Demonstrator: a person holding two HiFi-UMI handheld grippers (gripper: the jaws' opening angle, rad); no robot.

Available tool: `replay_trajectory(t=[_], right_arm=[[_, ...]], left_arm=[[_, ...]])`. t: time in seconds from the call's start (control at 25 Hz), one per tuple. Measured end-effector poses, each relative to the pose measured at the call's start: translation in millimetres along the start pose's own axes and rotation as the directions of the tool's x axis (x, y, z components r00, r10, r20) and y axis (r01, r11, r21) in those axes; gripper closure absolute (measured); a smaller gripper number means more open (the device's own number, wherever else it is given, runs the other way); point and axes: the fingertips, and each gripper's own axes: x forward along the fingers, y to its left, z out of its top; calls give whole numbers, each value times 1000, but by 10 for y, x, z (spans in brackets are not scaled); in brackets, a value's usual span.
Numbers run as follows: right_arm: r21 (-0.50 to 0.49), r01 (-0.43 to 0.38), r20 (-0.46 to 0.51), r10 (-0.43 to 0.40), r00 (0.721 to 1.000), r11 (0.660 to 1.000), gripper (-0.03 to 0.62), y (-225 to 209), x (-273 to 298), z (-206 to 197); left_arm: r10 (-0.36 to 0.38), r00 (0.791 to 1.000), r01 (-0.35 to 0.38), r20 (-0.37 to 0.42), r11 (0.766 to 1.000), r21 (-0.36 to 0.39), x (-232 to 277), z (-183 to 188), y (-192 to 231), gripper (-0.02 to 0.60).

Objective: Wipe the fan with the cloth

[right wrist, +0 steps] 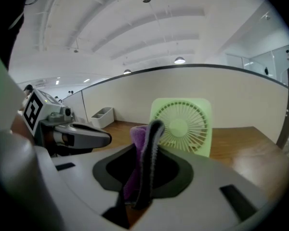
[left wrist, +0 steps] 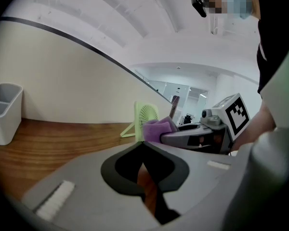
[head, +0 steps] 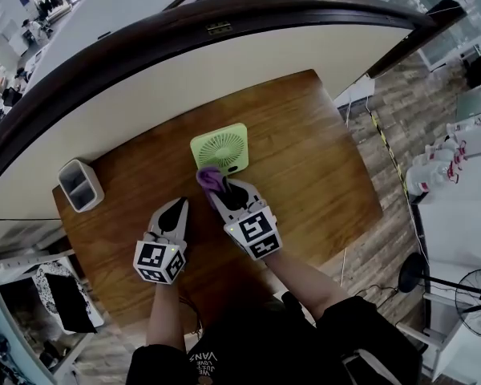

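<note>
Head view: the green fan (head: 220,148) stood upright on the wooden table (head: 313,175), close to the curved wall; the right gripper (head: 214,185) was right in front of it, clenched on the purple cloth (head: 208,176), and the cloth sat at the fan's lower front edge; touching or just short of it, this angle couldn't say. The left gripper (head: 179,208) hung back beside the right one, well clear of the fan; a grey bin (head: 81,184) stood off to the left by the wall.

Left gripper view: its jaws were pressed together with nothing in them, only bare table beyond the tips; off to the right the cloth bunched out of the other gripper, near the fan's side.

Right gripper view: the cloth was pinched between the pads, a fold of it poking up past the tips; the fan's grille filled the space straight ahead, close, though a sliver of gap seemed to be there.

Progress-wise, the grab looked done and the cloth had been brought to the fan; the wiping itself looked barely started, if at all; the grille, frame and probably the back all seemed left to do.
</note>
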Motion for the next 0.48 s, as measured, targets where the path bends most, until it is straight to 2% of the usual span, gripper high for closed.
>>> replay_trajectory(t=[0.2, 0.48], right_arm=[[-24, -30, -40, 29, 999, 999, 500, 113, 191, -59], [27, 41, -71, -39, 997, 999, 500, -198, 73, -225]], left_arm=[[5, 1000, -5, -2, 1000, -12, -51, -18, 5, 571], [-5, 1000, 5, -8, 1000, -16, -26, -23, -3, 571]])
